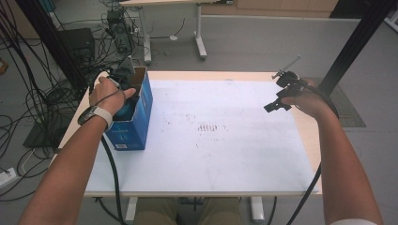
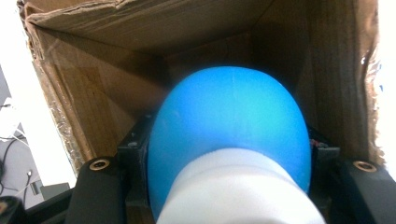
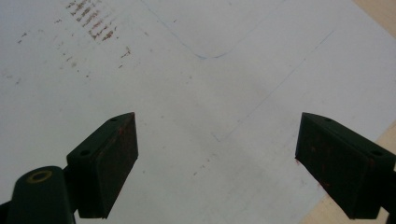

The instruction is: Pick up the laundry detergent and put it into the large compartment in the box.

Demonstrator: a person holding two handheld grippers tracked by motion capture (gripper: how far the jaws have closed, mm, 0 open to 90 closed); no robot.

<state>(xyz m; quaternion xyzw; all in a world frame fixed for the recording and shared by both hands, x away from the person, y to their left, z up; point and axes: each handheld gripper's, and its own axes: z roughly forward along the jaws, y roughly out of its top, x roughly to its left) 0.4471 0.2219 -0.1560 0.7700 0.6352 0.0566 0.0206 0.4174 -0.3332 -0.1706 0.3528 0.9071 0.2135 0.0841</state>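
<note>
In the left gripper view, a blue ball [image 2: 229,135] with a white band [image 2: 240,186] across its near side sits right between the two black jaws of the left claw [image 2: 229,158], which press against its flanks: the claw is clenched on the ball. The ball bulges forward past the jaw tips and blocks the middle of that view. Around and beyond it stand the brown inner walls of a cardboard box [image 2: 93,88], so ball and claw tips are inside the box, below its torn top edge.

From the high view, the left hand [image 1: 109,93] holds the left claw [image 1: 126,93] pointing down into the open top of the box [image 1: 136,126], whose outside is blue. A patch of the ball [image 1: 126,112] shows in the opening just under the hand. The box stands upright near the left edge of the white surface [image 1: 211,154], toward its far corner.

Well apart, at the right edge of the surface, the right hand [image 1: 307,98] holds the right claw [image 1: 277,104] above the surface. In the right gripper view the right claw [image 3: 217,158] is released: its jaws stand wide apart with nothing between them, over bare white sheet marked with faint brown smudges [image 3: 93,21] and thin blue lines. The wooden edge [image 3: 373,14] of the surface shows beyond the sheet.
</note>
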